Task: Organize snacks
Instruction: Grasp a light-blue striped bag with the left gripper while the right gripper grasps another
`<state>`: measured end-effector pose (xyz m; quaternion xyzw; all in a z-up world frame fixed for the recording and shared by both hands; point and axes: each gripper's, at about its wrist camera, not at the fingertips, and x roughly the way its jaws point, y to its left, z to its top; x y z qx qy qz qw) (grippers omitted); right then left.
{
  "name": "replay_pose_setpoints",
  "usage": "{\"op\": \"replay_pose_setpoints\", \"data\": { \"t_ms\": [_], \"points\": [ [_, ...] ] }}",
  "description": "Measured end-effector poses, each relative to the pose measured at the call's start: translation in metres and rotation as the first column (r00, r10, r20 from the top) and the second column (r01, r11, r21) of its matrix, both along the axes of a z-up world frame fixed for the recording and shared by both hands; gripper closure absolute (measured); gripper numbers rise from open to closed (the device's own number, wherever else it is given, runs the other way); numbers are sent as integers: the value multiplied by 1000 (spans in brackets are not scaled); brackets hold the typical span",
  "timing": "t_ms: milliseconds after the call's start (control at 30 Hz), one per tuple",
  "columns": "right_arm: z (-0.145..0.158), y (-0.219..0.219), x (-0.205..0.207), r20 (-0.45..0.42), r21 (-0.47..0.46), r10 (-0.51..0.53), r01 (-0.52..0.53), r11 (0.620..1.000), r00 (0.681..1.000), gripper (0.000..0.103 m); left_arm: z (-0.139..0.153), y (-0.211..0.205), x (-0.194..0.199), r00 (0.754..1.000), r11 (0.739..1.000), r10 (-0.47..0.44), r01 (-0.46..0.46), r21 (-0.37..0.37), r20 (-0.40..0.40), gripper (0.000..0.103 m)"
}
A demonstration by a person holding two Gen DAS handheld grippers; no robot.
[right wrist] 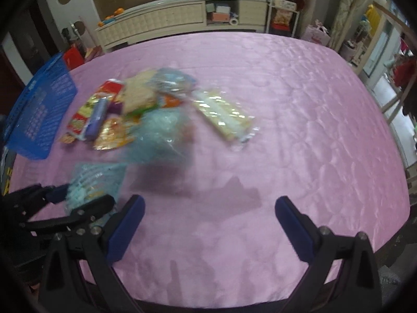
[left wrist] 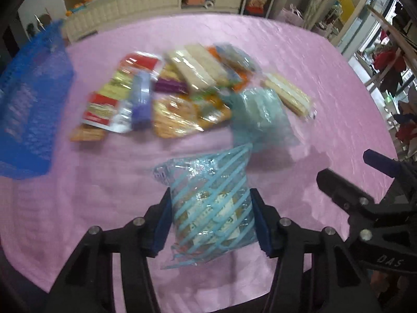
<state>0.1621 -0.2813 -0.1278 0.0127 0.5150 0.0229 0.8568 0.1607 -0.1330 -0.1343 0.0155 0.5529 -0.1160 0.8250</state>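
Observation:
My left gripper [left wrist: 212, 215] is shut on a clear snack packet with light-blue stripes [left wrist: 208, 203] and holds it above the pink tablecloth [left wrist: 104, 182]. The same packet shows in the right wrist view [right wrist: 93, 185], in the left gripper [right wrist: 78, 198]. A pile of snack packets [left wrist: 169, 94] lies beyond, with a pale-blue bag [left wrist: 258, 117] and a cream wafer pack [left wrist: 286, 94] at its right. A blue basket [left wrist: 31, 109] stands at the far left. My right gripper [right wrist: 208, 216] is open and empty above the near cloth; it shows at the right of the left wrist view [left wrist: 365, 177].
The pile [right wrist: 125, 109], pale-blue bag [right wrist: 161, 130], wafer pack [right wrist: 224, 117] and basket [right wrist: 41, 112] also show in the right wrist view. A cream cabinet [right wrist: 169, 20] and shelves stand behind the table. The table's right edge [right wrist: 401, 172] curves away.

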Motion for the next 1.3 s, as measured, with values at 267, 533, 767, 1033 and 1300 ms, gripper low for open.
{"op": "replay_pose_setpoints", "data": {
  "t_ms": [267, 533, 767, 1033, 1300],
  "points": [
    [23, 39, 21, 12, 56, 47, -47, 997, 999, 1, 38, 50, 27, 993, 997, 72, -71, -16, 95, 50],
    [0, 44, 72, -69, 46, 20, -16, 999, 997, 2, 23, 48, 82, 990, 995, 93, -96, 15, 110, 50],
    [-44, 45, 100, -179, 88, 44, -29, 996, 983, 11, -5, 41, 98, 992, 995, 102, -103, 11, 71, 50],
    [-57, 52, 100, -159, 54, 30, -21, 998, 987, 34, -17, 45, 90, 993, 994, 103, -105, 29, 65, 50],
    [-27, 45, 65, -92, 135, 56, -43, 990, 994, 37, 11, 50, 58, 988, 995, 97, -101, 28, 122, 50]
  ]
}}
